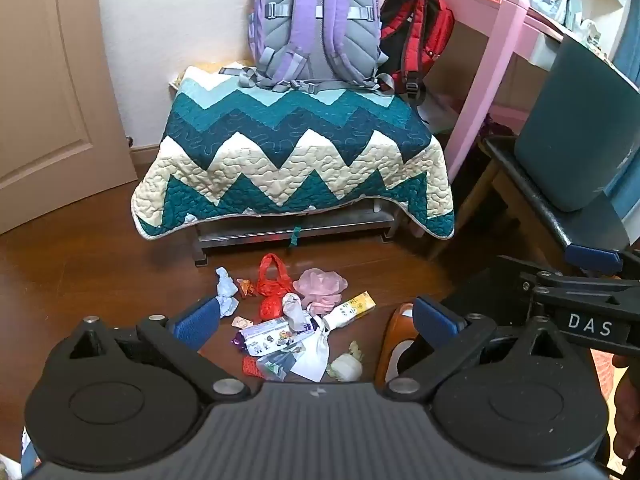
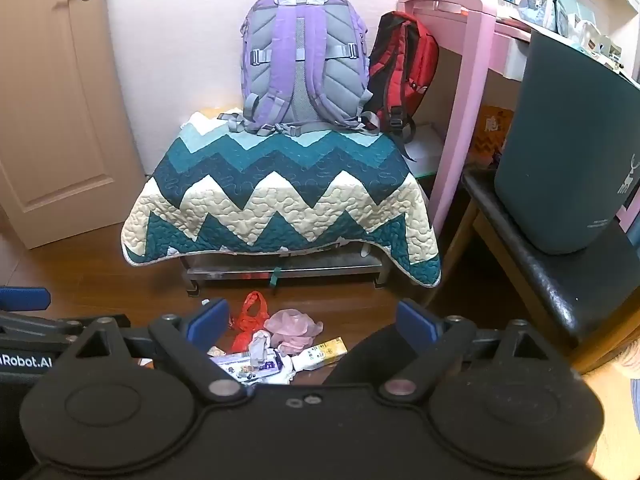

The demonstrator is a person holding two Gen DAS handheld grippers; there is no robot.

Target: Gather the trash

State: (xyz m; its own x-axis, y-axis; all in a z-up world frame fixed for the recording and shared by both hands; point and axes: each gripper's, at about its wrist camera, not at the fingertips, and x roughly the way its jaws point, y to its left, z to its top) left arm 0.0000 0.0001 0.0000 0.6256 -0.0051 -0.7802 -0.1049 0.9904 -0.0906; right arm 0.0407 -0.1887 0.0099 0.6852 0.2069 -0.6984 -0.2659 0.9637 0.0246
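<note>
A heap of trash lies on the brown wood floor in front of a low bench: a red net bag (image 1: pixel 273 280), a pink mesh puff (image 1: pixel 320 285), a yellow and white carton (image 1: pixel 352 310), crumpled tissues (image 1: pixel 226 292), a printed wrapper (image 1: pixel 272 334) and white paper (image 1: pixel 314 354). My left gripper (image 1: pixel 316 320) hangs above the heap, open, nothing between its blue pads. My right gripper (image 2: pixel 310 320) is also open and empty, higher and nearer, with the red net bag (image 2: pixel 251 318), pink puff (image 2: pixel 294 326) and carton (image 2: pixel 320 354) showing between its fingers.
A zigzag quilt (image 1: pixel 292 164) covers the bench, with a purple backpack (image 1: pixel 316 24) and red backpack (image 1: pixel 416 32) on top. A dark teal bin (image 1: pixel 576 128) stands on a black chair seat (image 2: pixel 532 256) at right, beside a pink desk (image 1: pixel 480 80). An orange slipper (image 1: pixel 394 344) lies right of the heap. A door (image 2: pixel 52 100) is at left.
</note>
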